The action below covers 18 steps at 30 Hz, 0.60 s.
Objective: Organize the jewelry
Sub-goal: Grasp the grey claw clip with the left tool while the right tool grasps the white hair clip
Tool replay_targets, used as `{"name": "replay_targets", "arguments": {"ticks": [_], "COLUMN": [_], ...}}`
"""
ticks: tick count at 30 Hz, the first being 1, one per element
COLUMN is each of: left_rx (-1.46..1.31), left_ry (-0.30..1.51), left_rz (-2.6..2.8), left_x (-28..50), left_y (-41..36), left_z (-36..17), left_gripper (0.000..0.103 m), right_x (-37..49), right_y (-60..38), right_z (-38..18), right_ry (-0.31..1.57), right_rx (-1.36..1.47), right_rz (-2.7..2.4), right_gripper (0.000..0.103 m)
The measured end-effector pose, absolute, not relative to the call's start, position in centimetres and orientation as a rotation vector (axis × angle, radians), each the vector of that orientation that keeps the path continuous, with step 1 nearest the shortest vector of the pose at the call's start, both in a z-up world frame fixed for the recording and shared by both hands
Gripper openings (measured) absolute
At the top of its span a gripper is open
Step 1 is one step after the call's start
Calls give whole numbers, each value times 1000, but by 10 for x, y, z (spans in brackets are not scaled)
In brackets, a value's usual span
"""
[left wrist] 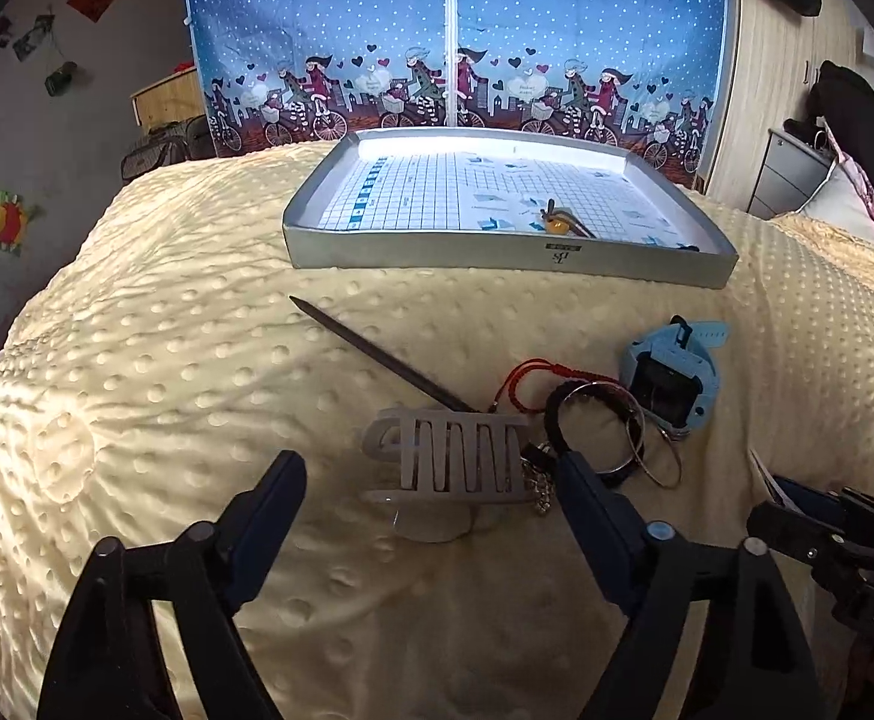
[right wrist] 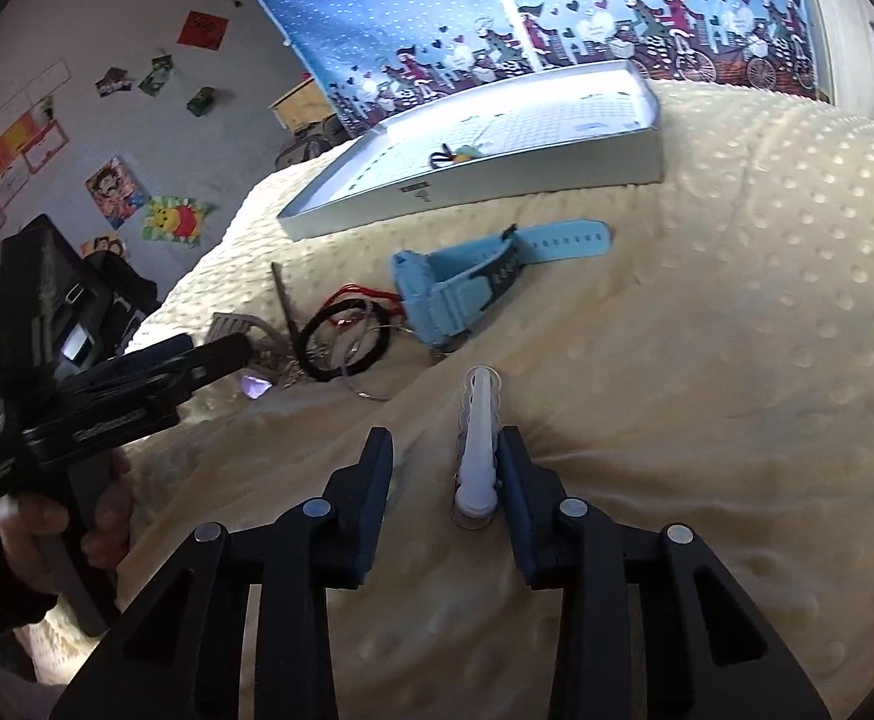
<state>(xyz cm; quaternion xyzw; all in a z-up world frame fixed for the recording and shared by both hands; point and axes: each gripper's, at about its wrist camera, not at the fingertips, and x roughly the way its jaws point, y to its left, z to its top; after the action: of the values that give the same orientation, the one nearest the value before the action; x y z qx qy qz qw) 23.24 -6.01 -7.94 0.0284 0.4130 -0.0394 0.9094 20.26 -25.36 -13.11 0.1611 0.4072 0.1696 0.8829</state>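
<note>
A grey claw hair clip (left wrist: 454, 459) lies on the cream blanket, just ahead of and between the tips of my open left gripper (left wrist: 431, 480). Right of it sits a pile: a black band (left wrist: 592, 420), thin metal bangles (left wrist: 655, 456), a red cord (left wrist: 526, 375) and a light blue watch (left wrist: 670, 372). A dark hair stick (left wrist: 377, 354) points toward the silver tray (left wrist: 496, 252), which holds a small yellow charm (left wrist: 556, 223). My right gripper (right wrist: 445, 450) is open around a white hair clip (right wrist: 477, 444) that lies against its right finger. The left gripper (right wrist: 215, 360) shows beside the pile.
The blanket (right wrist: 736, 330) covers a bed and drops off at the left and near edges. A blue printed fabric wardrobe (left wrist: 454, 30) stands behind the tray. A grey drawer unit (left wrist: 790, 174) stands at the right. A hand (right wrist: 47, 528) holds the left gripper's handle.
</note>
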Motion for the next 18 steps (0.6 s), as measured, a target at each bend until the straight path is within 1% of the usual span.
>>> {"name": "replay_targets", "arguments": {"ticks": [1, 3, 7, 18], "left_rx": [63, 73, 91, 90], "left_ry": [855, 859, 855, 842], "left_rz": [-79, -77, -97, -121], "left_x": [233, 233, 232, 227], "left_y": [-60, -62, -66, -70], "left_z": [-81, -82, -81, -77], "left_gripper": [74, 69, 61, 61], "right_x": [202, 201, 199, 197], "right_y": [-252, -249, -246, -255], "right_z": [-130, -128, -126, -127], "right_ry": [849, 851, 867, 907], "right_rx": [327, 311, 293, 306], "right_rz": [358, 367, 369, 347], "right_gripper": [32, 32, 32, 32]}}
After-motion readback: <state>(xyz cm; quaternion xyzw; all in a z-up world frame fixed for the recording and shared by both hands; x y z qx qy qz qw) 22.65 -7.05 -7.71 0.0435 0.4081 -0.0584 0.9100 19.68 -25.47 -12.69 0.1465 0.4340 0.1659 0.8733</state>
